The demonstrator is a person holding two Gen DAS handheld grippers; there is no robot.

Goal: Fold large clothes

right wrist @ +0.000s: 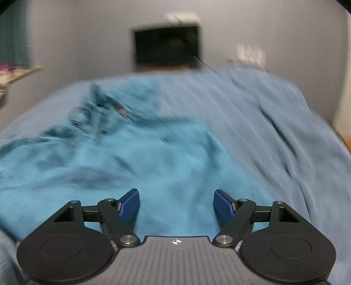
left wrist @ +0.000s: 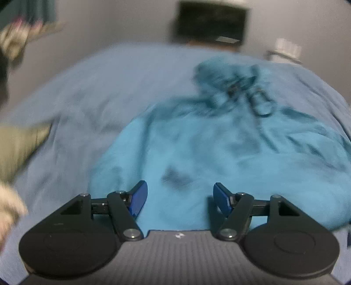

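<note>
Below my two claws: rumpled turquoise fleece garment (left wrist: 219, 153) on pale blue bedspread (left wrist: 87, 92); left gripper (left wrist: 180, 198) and right gripper (right wrist: 176, 205) gaping, empty.

Pale blue-grey bedcover (left wrist: 92, 105), rumpled, spread across most of the lower field and seen again from the right wrist view (right wrist: 274, 122) with long creases running toward the far edge; plain grey wall (left wrist: 114, 24) behind; dark rectangular screen (left wrist: 211, 20) against that wall, above the bed's far side, also at centre top of the right wrist view (right wrist: 167, 47); small white fitting (left wrist: 287, 47) on the wall to the right of the screen, too blurred to identify; olive-green fabric (left wrist: 19, 146) at the left edge, lying on the bedcover; shelf with blurred pinkish items (right wrist: 15, 72) at far left, beside dark teal curtain (right wrist: 13, 32).
</note>
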